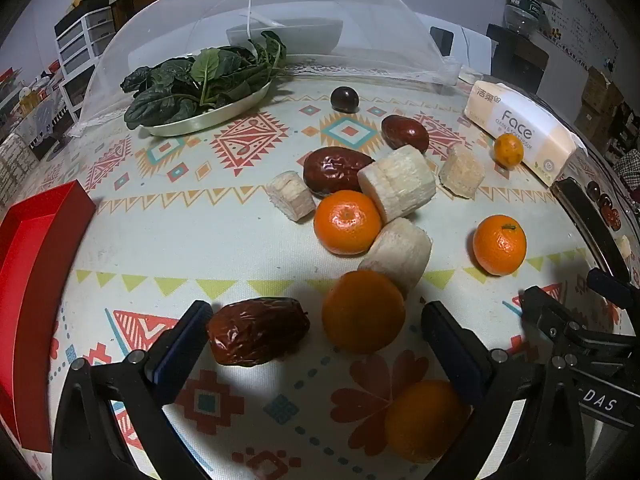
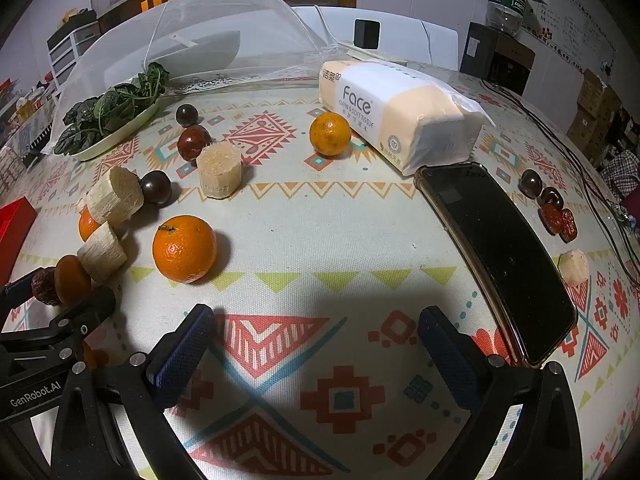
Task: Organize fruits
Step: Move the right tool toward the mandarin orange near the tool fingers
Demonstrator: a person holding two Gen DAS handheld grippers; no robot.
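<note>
Fruit lies scattered on a patterned tablecloth. In the left wrist view my left gripper is open, with a wrinkled red date and a tangerine lying between its fingers. Another tangerine lies under the right finger. Beyond are more tangerines, pale sugarcane chunks and dates. In the right wrist view my right gripper is open and empty over bare cloth. A tangerine lies ahead to its left.
A red box stands at the left edge. A plate of spinach sits under a raised mesh food cover. A tissue pack and a black phone lie right. More dates lie beyond the phone.
</note>
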